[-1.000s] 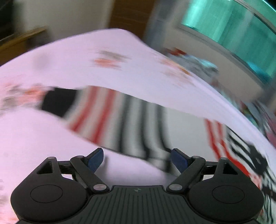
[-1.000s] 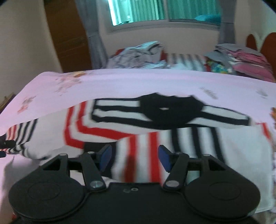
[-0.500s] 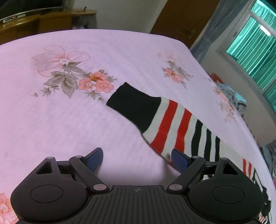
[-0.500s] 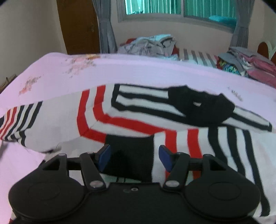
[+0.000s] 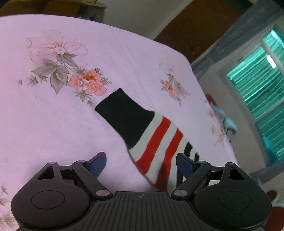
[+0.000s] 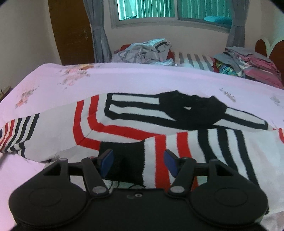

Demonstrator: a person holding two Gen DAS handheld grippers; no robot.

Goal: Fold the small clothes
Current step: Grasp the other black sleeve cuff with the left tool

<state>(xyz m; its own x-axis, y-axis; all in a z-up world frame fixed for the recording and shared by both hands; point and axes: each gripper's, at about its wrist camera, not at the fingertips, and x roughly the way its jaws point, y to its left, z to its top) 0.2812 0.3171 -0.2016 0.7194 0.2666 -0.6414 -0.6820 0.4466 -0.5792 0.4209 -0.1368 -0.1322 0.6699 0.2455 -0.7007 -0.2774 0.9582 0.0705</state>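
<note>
A small white sweater with red and black stripes (image 6: pixel 124 128) lies flat on a pink flowered bedsheet (image 6: pixel 124 80). Its black collar (image 6: pixel 191 110) is at the far side. One sleeve is folded across the body, and its black cuff (image 6: pixel 127 160) lies between the open jaws of my right gripper (image 6: pixel 138 162). In the left wrist view the other sleeve (image 5: pixel 159 140) stretches out on the sheet (image 5: pixel 53 124), its black cuff (image 5: pixel 124 117) pointing away. My left gripper (image 5: pixel 141 163) is open, just above the sleeve's red stripes.
A heap of crumpled grey clothes (image 6: pixel 145 51) lies at the far edge of the bed. A stack of folded clothes (image 6: pixel 248 62) sits at the far right. A wooden door (image 6: pixel 71 32) and a curtained window (image 6: pixel 174 10) stand behind.
The left gripper has moved in over the outstretched sleeve, which now lies between its jaws. The right gripper has come closer to the folded sleeve's black cuff. Both stay open.
</note>
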